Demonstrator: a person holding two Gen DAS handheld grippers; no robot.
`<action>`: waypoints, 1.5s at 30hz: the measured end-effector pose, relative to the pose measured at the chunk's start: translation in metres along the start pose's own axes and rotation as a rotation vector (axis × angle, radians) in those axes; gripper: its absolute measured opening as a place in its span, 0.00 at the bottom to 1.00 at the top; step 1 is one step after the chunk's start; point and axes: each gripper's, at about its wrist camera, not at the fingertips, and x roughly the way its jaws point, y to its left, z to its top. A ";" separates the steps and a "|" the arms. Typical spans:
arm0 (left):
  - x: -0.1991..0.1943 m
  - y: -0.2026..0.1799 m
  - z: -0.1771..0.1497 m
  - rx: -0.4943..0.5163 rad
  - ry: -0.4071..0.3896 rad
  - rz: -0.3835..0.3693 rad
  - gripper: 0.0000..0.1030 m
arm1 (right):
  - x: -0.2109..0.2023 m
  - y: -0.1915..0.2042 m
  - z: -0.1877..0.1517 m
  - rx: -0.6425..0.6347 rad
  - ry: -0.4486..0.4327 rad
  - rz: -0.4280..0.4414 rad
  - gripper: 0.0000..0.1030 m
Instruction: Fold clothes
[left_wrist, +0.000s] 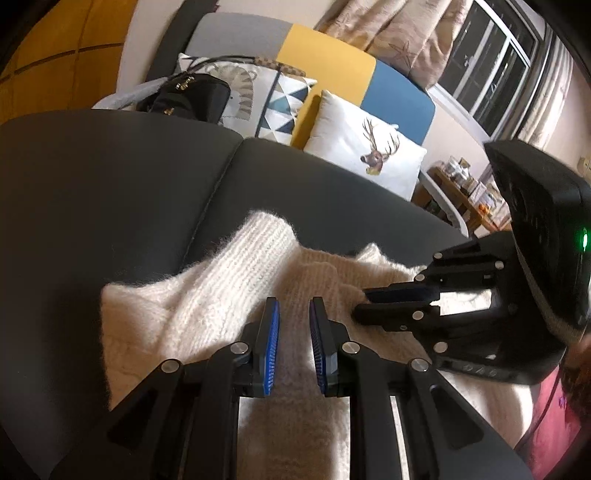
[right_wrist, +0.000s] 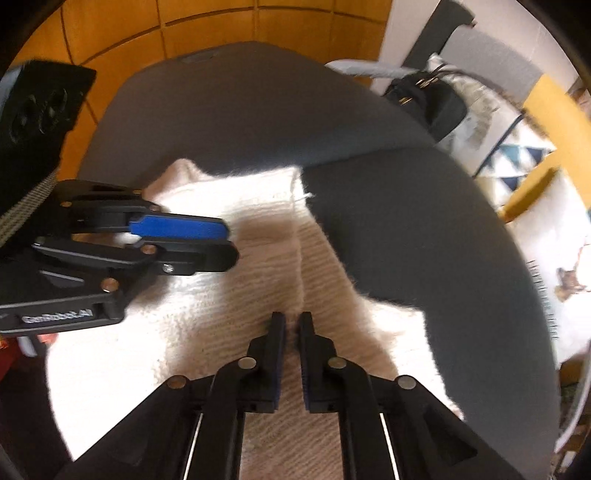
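On the dark grey sofa seat (left_wrist: 110, 177), a white knit sweater (left_wrist: 221, 280) is lying rumpled. Right gripper (left_wrist: 364, 304) is pinching a ridge of the knit, jaws pressed together. Left gripper (left_wrist: 293, 306) is hovering over the sweater, jaws slightly parted and gripping nothing.

Daylight from window (left_wrist: 495, 70); sweater (right_wrist: 110, 362) overexposed, right wrist view motion-blurred, fisheye edges dark, bent.
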 end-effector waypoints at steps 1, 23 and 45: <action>-0.004 -0.001 0.000 -0.005 -0.018 0.003 0.18 | -0.003 0.002 0.000 0.005 -0.023 -0.054 0.05; 0.004 -0.031 -0.001 0.148 -0.001 0.013 0.41 | -0.007 -0.073 -0.028 0.491 -0.151 -0.362 0.02; 0.071 -0.062 0.024 0.430 0.144 0.144 0.47 | -0.014 -0.067 -0.055 0.612 -0.048 -0.092 0.07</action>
